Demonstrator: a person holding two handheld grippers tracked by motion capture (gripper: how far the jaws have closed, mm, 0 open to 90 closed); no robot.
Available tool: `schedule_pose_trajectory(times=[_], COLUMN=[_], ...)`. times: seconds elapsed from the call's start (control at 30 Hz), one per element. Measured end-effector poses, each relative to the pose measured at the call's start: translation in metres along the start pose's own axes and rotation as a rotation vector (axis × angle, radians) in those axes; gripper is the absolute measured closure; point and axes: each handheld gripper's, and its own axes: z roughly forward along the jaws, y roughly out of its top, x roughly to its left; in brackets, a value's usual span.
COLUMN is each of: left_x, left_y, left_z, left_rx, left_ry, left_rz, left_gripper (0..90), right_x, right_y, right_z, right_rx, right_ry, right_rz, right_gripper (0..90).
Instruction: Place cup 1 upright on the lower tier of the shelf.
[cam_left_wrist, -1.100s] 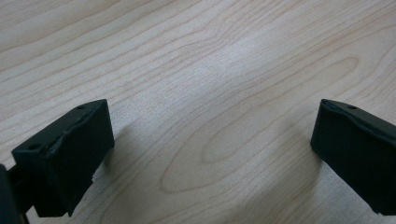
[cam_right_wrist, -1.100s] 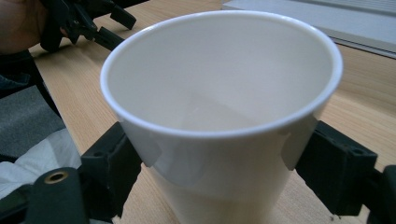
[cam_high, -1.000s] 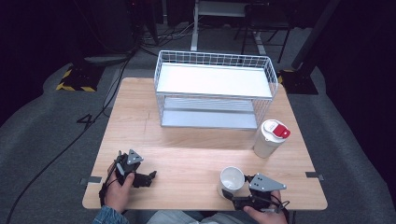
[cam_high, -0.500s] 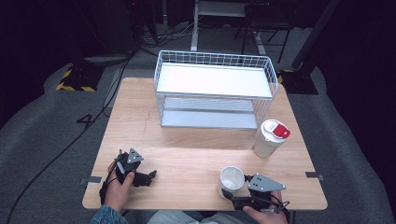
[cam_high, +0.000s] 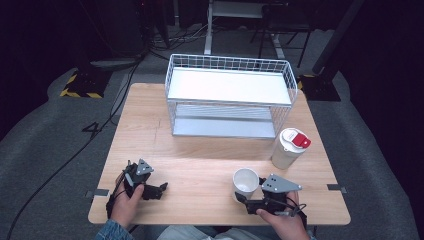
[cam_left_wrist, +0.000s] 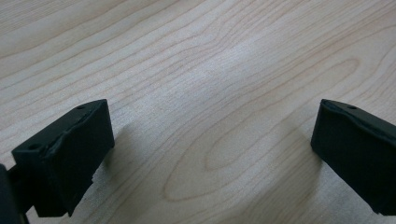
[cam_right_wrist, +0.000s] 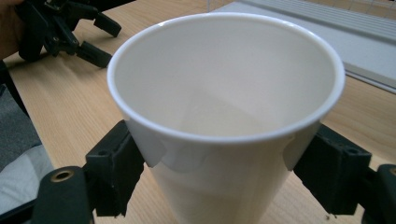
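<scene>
A white empty cup (cam_high: 246, 181) stands upright between the jaws of my right gripper (cam_high: 245, 197) near the table's front edge, right of centre. In the right gripper view both black pads press on the cup (cam_right_wrist: 224, 93) just below its rim, so the right gripper (cam_right_wrist: 219, 163) is shut on it. My left gripper (cam_high: 159, 190) rests at the front left of the wooden table (cam_high: 200, 165), held by a hand. Its jaws stand wide apart over bare wood (cam_left_wrist: 210, 93), so the left gripper (cam_left_wrist: 210, 154) is open with nothing between them.
A white wire rack (cam_high: 230, 95) with two shelves stands at the back middle of the table. A white tumbler with a red-tabbed lid (cam_high: 289, 147) stands right of the rack's front corner, just behind the right gripper. The left gripper (cam_right_wrist: 60, 28) appears far off in the right gripper view.
The white cup and the right gripper have shifted slightly upward in the high view. The left gripper has stayed put.
</scene>
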Motion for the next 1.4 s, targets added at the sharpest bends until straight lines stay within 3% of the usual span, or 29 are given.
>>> schedule_pose_trajectory(times=[0.67, 0.93, 1.03, 1.4], left_x=[0.000, 0.000, 0.000, 0.000], left_y=[0.000, 0.000, 0.000, 0.000], left_z=[0.000, 0.000, 0.000, 0.000], left_rx=[0.000, 0.000, 0.000, 0.001], left_ry=[0.000, 0.000, 0.000, -0.002], left_rz=[0.000, -0.001, 0.000, -0.001], left_gripper=[0.0, 0.0, 0.0, 0.0], right_x=[-0.012, -0.020, -0.025, -0.033], right_y=[0.053, 0.062, 0.065, 0.081], right_z=[0.017, 0.024, 0.029, 0.049], right_rx=[-0.016, -0.026, -0.026, -0.019], right_ry=[-0.048, -0.070, -0.098, -0.134], right_rz=[-0.021, 0.000, 0.024, 0.014], right_gripper=[21.8, 21.7, 21.8, 21.7])
